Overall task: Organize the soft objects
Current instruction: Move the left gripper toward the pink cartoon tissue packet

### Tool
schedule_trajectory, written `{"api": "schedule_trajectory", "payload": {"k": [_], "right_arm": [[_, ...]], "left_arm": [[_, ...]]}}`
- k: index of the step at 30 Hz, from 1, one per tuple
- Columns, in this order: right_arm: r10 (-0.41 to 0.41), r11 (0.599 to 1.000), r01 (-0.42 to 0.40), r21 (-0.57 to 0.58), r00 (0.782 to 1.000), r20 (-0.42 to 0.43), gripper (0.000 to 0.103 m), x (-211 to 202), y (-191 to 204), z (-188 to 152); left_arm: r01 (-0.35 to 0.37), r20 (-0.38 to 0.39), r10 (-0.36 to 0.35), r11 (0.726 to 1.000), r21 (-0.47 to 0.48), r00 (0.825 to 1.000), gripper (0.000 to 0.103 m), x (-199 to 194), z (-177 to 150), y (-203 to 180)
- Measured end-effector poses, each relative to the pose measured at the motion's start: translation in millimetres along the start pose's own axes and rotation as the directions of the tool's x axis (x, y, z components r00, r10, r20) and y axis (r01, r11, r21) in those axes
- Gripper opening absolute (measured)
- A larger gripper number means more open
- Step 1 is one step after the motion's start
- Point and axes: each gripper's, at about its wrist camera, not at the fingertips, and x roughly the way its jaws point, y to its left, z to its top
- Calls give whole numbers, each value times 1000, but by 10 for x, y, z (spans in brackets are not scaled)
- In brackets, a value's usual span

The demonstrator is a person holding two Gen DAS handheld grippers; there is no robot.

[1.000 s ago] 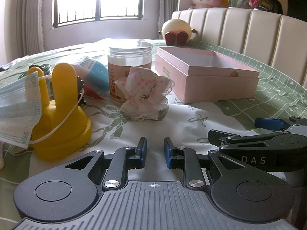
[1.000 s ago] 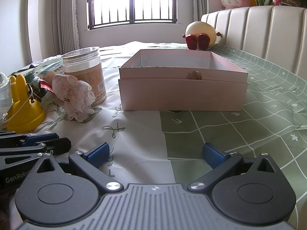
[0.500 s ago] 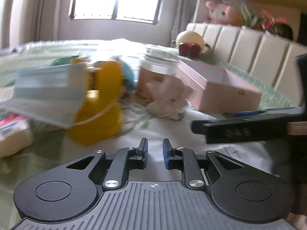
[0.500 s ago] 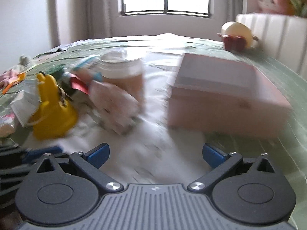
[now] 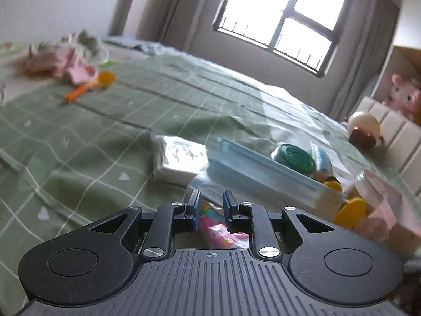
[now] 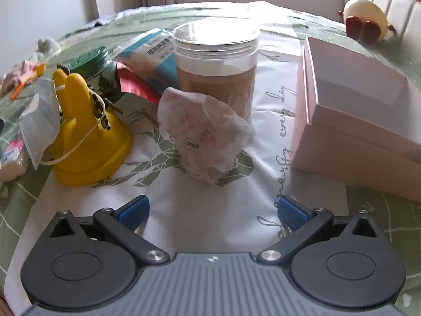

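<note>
A crumpled white cloth with pink print and a lace edge lies on the table in front of a clear jar. My right gripper hovers just short of the cloth, open wide, with nothing between its fingers. To the right stands an open pink box. A blue face mask hangs from a yellow rabbit-shaped stand. My left gripper is tilted near the mask's lower edge, jaws a narrow gap apart. A colourful packet shows through that gap, lying below and not pinched.
A white tissue pack lies left of the mask. A green-lidded jar, a blue-white pouch and a red wrapper crowd behind the stand. Pink cloths and an orange spoon lie far left. A round plush sits at the back.
The left gripper has swung left and rolled, from facing the cloth and box to looking over the mask and tissue pack. The right gripper has moved left, closer to the cloth, pointing further down.
</note>
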Motion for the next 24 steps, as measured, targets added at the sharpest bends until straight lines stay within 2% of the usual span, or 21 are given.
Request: {"api": "schedule_trajectory", "payload": {"k": [3,6,7,8,10,11,12,13,14,16,18,20,23,24], "right_arm": [[-3,997,4,-82,1000,11,103,-77,50,-75],[37,993,-40,-110,999,-32,100,-91,23,18],[40,993,-43,-107,999,-36,89,-128,23,27],[50,990,-51,-133,999,-14,83,-241,62,26],[39,977,-20,-211,996,82,83,-483,205,-13],[32,965,14,-263,985,172,83,-640,314,-38],[40,945,58,-323,956,291,84,-813,462,-61],[48,932,80,-353,939,339,85,-903,566,-58],[86,908,71,-412,932,351,85,-957,731,-3],[181,865,-13,-501,941,288,84,-922,974,134],[237,822,-48,-567,935,264,76,-799,1268,277],[240,785,-47,-617,943,233,57,-589,1547,447],[209,774,-65,-630,965,156,55,-249,1767,715],[194,779,-80,-622,974,118,48,-164,1805,784]], "left_arm": [[55,-30,-55,998,20,998,20,63,-40,-54],[133,-18,-132,979,157,991,20,33,-161,-277],[155,-21,-155,965,212,988,20,5,-208,-358],[168,-21,-168,950,262,986,21,-26,-248,-415],[144,-5,-150,940,310,989,21,-122,-314,-452],[129,10,-139,941,313,990,21,-155,-317,-430],[117,27,-131,947,300,991,21,-197,-312,-371],[111,38,-127,954,278,991,21,-228,-296,-313],[105,49,-121,963,250,991,21,-264,-282,-241],[89,65,-104,977,195,992,21,-323,-242,-101],[76,66,-87,984,159,994,21,-351,-233,22],[78,59,-86,987,139,994,21,-374,-238,100],[109,64,-116,988,112,991,21,-424,-274,176],[118,68,-125,988,102,990,21,-437,-277,197]]}}
